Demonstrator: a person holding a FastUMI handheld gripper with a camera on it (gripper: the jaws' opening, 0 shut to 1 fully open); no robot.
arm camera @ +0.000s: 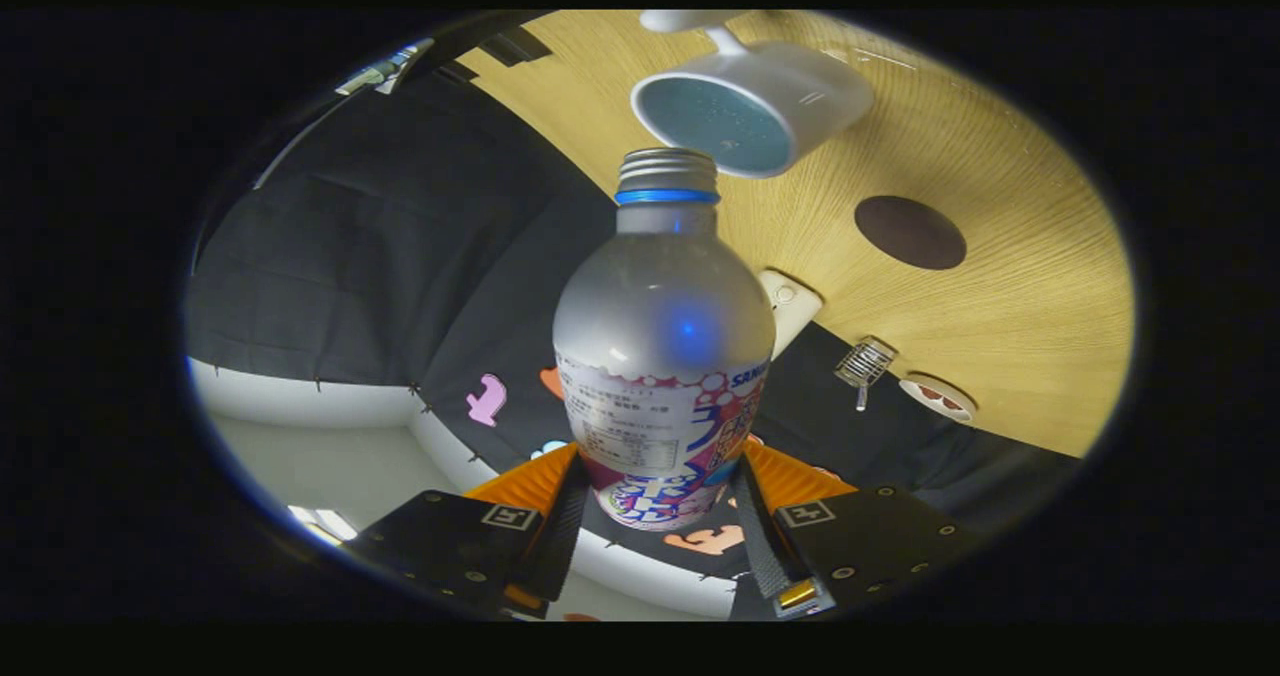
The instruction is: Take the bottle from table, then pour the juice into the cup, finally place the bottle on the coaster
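**Bottle tipped toward the cup**

The gripper (pixel 655 501) was clamped on the bottle (pixel 663 356), one finger pressed against each side of its lower body, down by the printed label. The bottle ran straight out ahead of the fingers, silver and frosted above the label, with a blue ring under its threaded neck. No cap sat on the neck, and the mouth pointed at the cup (pixel 752 106).

The whole scene was rolled over in the gripper view, so the table (pixel 1000 296) slanted across the far side and the cup seemed to lie on its side. The cup was white with a blue inside, its opening faced the bottle, and the bottle's mouth overlapped the near rim. Whether the two touched could not be told, and no stream of juice could be made out.

The coaster (pixel 910 232), a dark round disc, lay on the table beside the cup and well apart from the bottle. Near the table's edge were a small metal strainer (pixel 864 364) and a round white item (pixel 937 397).
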